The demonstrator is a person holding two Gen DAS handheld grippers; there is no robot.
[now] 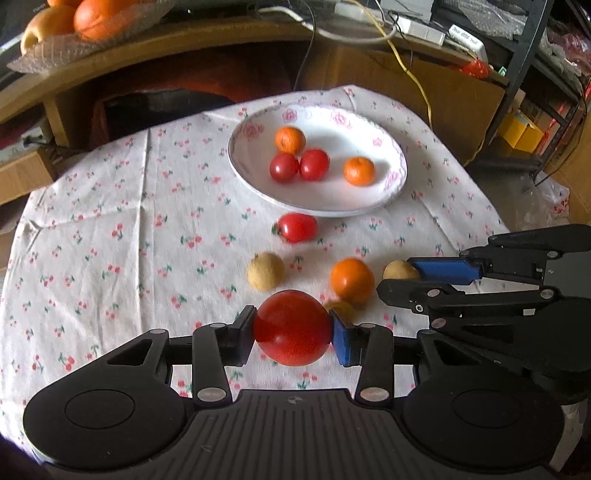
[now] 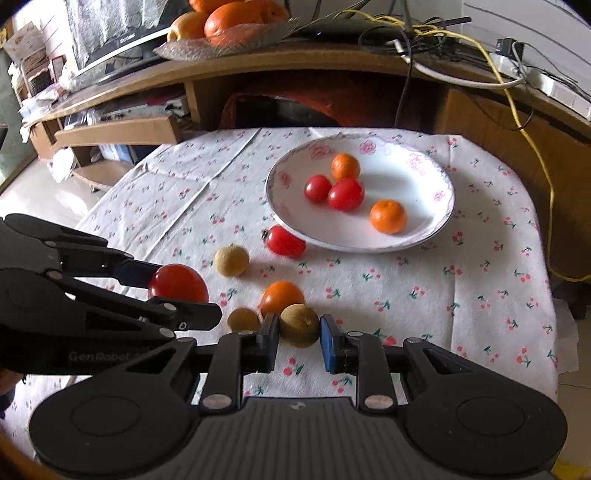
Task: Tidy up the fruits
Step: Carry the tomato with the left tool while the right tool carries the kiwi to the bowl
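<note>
While both grippers clamp fruit, we carry gently.
Our left gripper (image 1: 293, 328) pinches a soft, smooth tomato (image 1: 293, 326) across its middle; our right gripper (image 2: 299, 334) pinches a light, firm-shelled longan (image 2: 299, 325) likewise.

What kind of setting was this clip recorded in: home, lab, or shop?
Most likely a lived-in home room: a small table under a cherry-print white tablecloth, a cluttered wooden desk behind it with tangled cables and a glass bowl of oranges, and cardboard boxes stowed underneath.
</note>
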